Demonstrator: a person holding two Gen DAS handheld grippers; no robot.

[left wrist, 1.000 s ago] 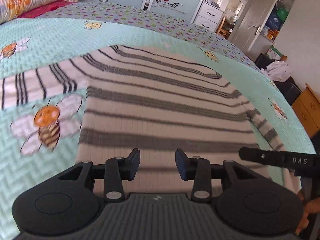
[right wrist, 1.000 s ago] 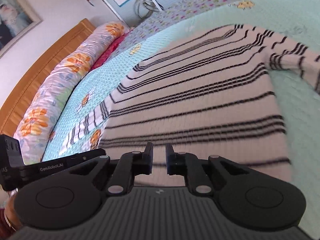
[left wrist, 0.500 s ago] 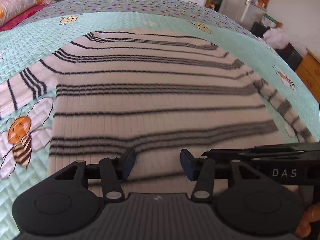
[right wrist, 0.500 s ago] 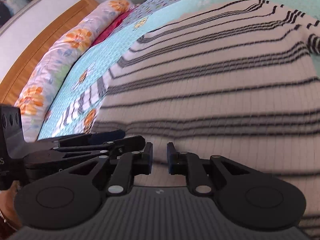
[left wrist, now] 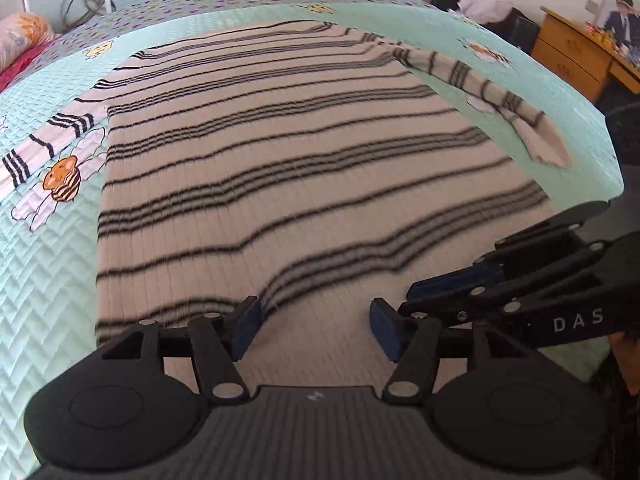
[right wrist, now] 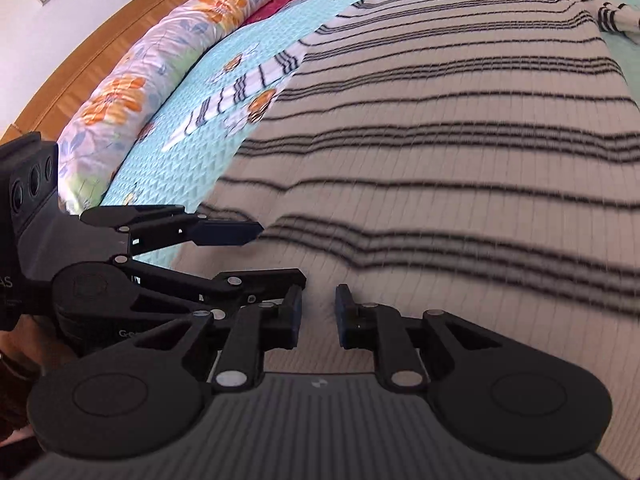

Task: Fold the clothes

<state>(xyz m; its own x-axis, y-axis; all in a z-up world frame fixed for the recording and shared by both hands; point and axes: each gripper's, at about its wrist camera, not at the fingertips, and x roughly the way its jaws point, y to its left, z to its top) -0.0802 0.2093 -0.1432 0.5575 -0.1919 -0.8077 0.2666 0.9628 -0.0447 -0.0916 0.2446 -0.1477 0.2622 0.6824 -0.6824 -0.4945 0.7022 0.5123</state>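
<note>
Reach-for-hem step: striped sweater [left wrist: 288, 152] lies flat on the quilted bed [left wrist: 44, 264], left gripper [left wrist: 310, 330] fingers just widening, right gripper [right wrist: 318, 314] narrowly parted, both empty at 6 o'clock hem; next, pinch hem.

The left gripper [left wrist: 314, 330] fills the lower frame, its jaws wide apart and just been opening, nothing between them. The right gripper [right wrist: 318, 312] sits lower centre, jaws narrowly parted and just been opening, gripping nothing.
</note>
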